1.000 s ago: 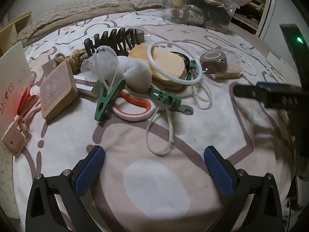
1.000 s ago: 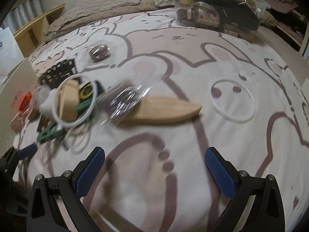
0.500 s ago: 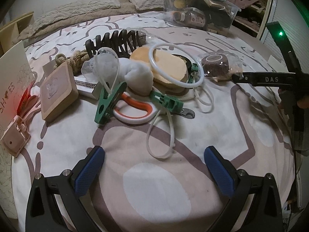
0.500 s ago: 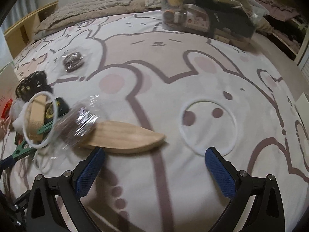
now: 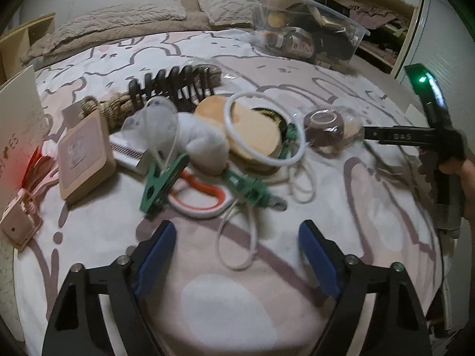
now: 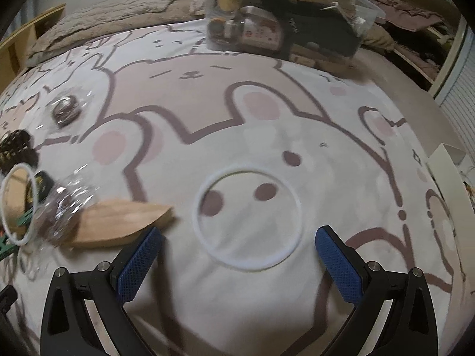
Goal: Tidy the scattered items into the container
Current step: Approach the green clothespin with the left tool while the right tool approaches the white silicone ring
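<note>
A pile of items lies on the bed: green clips [image 5: 161,179], orange-handled scissors [image 5: 199,197], a white ring [image 5: 264,130], a black hair claw [image 5: 172,87], a wooden square [image 5: 84,157], a white cord [image 5: 237,237] and a bagged brown roll [image 5: 326,127]. My left gripper [image 5: 237,249] is open and empty, just short of the cord. My right gripper [image 6: 237,262] is open and empty over bare bedspread; a wooden leaf-shaped piece [image 6: 118,222] lies at its left finger. The clear container [image 6: 285,20] stands far back, holding several items; it also shows in the left wrist view [image 5: 305,35].
A bagged dark item [image 6: 66,109] lies apart at far left. A white box [image 5: 17,130] stands left of the pile, a pink gadget [image 5: 19,219] before it. Pillows [image 5: 118,20] line the bed's head. Shelves [image 6: 415,29] stand at right.
My left gripper has moved closer to the pile. My right gripper has swung right and forward, so the pile has slid to its left edge and the container looms nearer.
</note>
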Demonstrator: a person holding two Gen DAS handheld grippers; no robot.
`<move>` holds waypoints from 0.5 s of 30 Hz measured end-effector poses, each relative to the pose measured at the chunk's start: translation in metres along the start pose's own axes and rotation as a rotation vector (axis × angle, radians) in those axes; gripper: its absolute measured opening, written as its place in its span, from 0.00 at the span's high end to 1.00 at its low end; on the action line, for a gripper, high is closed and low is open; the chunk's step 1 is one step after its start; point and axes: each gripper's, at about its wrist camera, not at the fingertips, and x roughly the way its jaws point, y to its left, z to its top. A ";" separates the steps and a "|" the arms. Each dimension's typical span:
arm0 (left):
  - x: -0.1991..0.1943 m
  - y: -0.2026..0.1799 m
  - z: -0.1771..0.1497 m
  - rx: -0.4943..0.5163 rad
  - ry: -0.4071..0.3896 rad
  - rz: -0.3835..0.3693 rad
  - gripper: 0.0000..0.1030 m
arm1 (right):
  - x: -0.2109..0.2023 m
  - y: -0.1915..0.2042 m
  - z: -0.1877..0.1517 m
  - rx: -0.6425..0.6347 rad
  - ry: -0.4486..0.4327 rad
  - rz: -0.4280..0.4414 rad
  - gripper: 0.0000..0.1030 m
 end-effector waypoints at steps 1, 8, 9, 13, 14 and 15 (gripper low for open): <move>-0.001 -0.002 0.002 -0.004 -0.005 -0.017 0.21 | 0.002 -0.002 0.002 0.001 0.002 -0.008 0.00; -0.001 -0.016 0.019 0.011 -0.046 -0.046 0.21 | 0.021 -0.018 0.012 0.034 0.019 -0.003 0.00; -0.001 -0.017 0.020 0.012 -0.053 -0.045 0.24 | 0.024 -0.021 0.012 0.047 0.022 0.010 0.00; 0.003 -0.015 0.023 -0.005 -0.054 -0.053 0.33 | 0.032 -0.027 0.008 0.092 0.013 0.055 0.00; 0.004 -0.015 0.023 -0.009 -0.053 -0.053 0.35 | 0.031 -0.025 0.008 0.089 0.008 0.050 0.00; 0.005 -0.014 0.023 -0.014 -0.052 -0.051 0.39 | 0.031 -0.024 0.007 0.083 0.002 0.042 0.00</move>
